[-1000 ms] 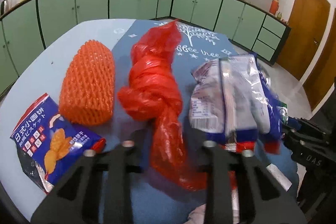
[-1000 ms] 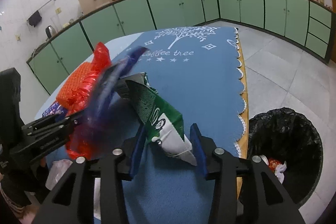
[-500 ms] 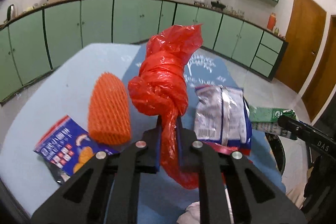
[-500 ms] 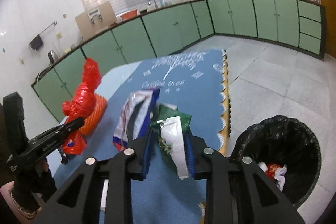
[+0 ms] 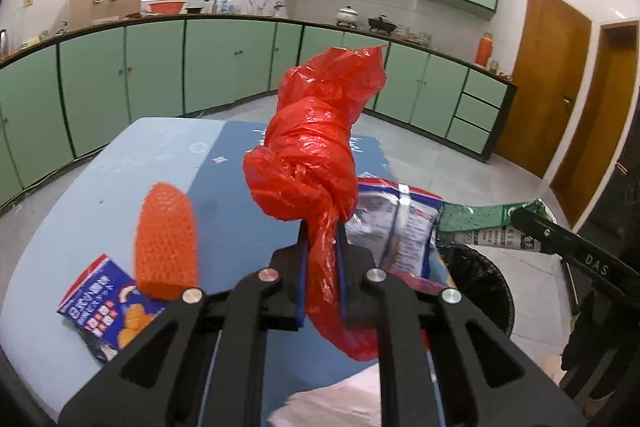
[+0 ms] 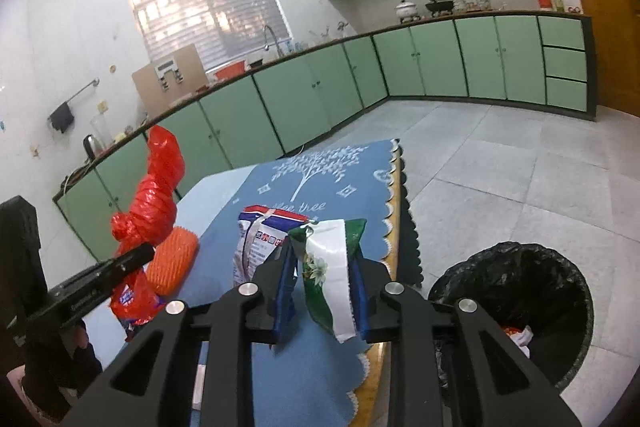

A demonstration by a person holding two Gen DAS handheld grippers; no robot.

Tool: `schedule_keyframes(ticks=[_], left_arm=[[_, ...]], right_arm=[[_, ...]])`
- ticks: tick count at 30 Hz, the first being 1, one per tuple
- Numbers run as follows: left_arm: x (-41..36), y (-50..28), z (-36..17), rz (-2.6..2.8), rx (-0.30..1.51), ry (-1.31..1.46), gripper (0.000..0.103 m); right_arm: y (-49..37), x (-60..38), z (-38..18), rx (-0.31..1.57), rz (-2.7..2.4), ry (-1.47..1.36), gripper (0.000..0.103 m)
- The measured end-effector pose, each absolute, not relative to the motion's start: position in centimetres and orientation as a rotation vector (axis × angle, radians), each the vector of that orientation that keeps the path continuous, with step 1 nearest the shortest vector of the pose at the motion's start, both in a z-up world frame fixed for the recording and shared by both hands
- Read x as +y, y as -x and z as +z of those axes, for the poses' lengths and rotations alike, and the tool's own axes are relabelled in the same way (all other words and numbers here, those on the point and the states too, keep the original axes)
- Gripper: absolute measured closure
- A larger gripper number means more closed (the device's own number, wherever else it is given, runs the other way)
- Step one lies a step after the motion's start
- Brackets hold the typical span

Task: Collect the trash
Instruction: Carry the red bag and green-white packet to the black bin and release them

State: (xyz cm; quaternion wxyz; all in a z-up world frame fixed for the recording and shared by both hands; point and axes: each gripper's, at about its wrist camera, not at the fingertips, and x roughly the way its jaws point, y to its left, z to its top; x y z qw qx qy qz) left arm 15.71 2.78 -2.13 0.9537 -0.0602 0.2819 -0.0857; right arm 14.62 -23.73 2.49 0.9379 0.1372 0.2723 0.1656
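Left gripper (image 5: 320, 259) jaws clamp red bag (image 5: 316, 155); right gripper (image 6: 323, 279) jaws pinch green wrapper (image 6: 326, 267) — "DAS" printed alongside.

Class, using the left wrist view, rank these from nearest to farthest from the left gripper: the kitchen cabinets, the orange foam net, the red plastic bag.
1. Red plastic bag: clamped in the left gripper.
2. Orange foam net: on the table, to the gripper's left.
3. Kitchen cabinets: far behind, along the wall.
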Motion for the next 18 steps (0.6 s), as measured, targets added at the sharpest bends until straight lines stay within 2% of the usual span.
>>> schedule_keyframes(ticks=[6,11,15,18], left_arm=[[0.2,-16.1,-2.6,-0.233,0.579,0.117,0.093],[0.8,-15.8,-2.7,-0.211,0.567,0.115,0.093],[1.5,-16.0,-2.7,-0.191,0.57,0.121,0.093],[1.5,-16.0,-3.0,-0.193,0.573,0.125,0.093]], right_arm=[[-15.0,-24.8,1.8,0.576,0.386,-0.345,0.078],[-16.6,-21.9,0.4,0.632,0.485,-0.318,0.078],[-16.7,-21.2,0.3,0.626,0.333,-0.206,0.078],[-16.8,-23.2,0.6,0.594,0.315,-0.282,0.078]])
